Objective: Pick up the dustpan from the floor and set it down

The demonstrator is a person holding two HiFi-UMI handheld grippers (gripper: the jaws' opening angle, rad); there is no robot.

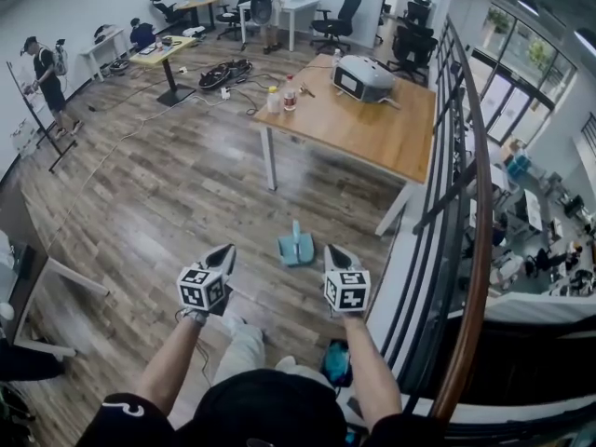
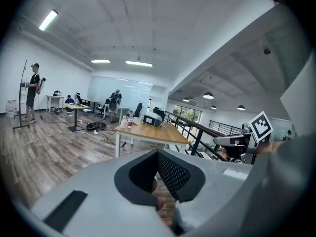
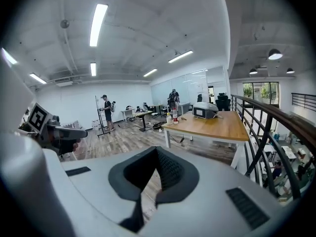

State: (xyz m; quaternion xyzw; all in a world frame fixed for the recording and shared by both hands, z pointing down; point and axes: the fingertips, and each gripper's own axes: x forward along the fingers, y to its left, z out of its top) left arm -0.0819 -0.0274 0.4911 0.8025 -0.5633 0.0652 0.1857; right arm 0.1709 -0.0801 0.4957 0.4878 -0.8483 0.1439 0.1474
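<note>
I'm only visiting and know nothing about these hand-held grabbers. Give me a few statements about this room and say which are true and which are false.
1. The dustpan lies on the floor, and neither gripper touches it. True.
2. The right gripper has its fingers spread wide apart. False: its fingers are together with nothing between them.
3. Bottles stand near a corner of the wooden table. True.
4. The left gripper holds one of the bottles. False: its fingers are together and empty, and the bottles are on the table.
</note>
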